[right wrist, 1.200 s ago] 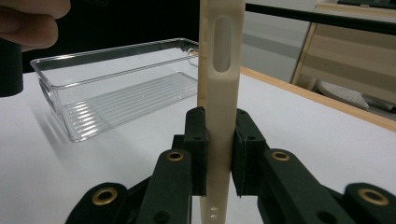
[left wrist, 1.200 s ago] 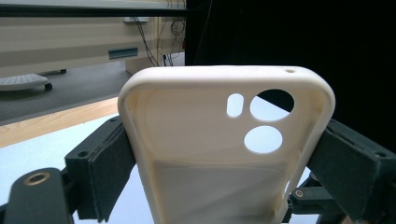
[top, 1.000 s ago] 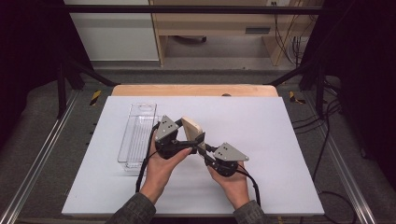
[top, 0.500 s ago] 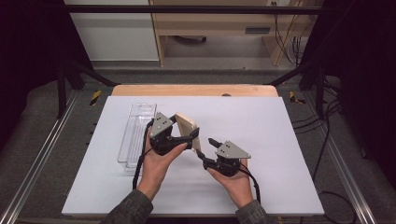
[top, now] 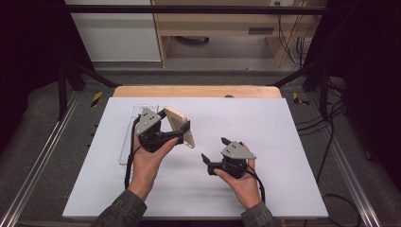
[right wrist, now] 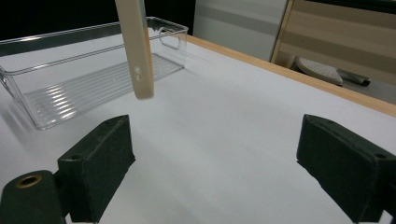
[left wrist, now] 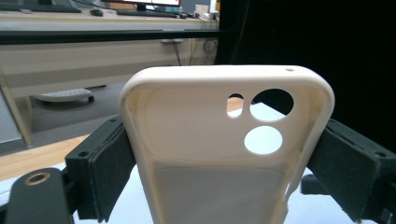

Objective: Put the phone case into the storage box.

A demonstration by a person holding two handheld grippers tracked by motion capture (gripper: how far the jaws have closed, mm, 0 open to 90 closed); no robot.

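- Left gripper view: our left gripper (left wrist: pixel 224 186) clamps the cream phone case (left wrist: pixel 224 154) across its width, one black pad on each long edge, the camera-hole end pointing up and away from us.
- In the high view the left gripper (top: pixel 182 130) carries the phone case (top: pixel 179 125) raised off the white table (top: pixel 283 123), tilted, just right of the clear plastic bin (top: pixel 126 144).
- Our right gripper (top: pixel 213 151) has just been opening its jaws; they now stand wide apart with nothing between them, hovering low over the bare table.
- From the right gripper view the phone case (right wrist: pixel 135 51) hangs edge-on ahead of and above the spread jaws, clear of them, with the clear plastic bin (right wrist: pixel 93 70) behind it.
- We judge the step in hand to be carrying the case, now held by the left gripper alone, toward the bin.
- To do it well, we keep the squeeze steady on the soft edges so the case does not bow or slip, and we keep it level enough to clear the bin's near wall.
- We lower it inside the long compartment before letting go, rather than dropping it from above.
- We hold the right gripper back and low, apart from the case, so it does not knock it.
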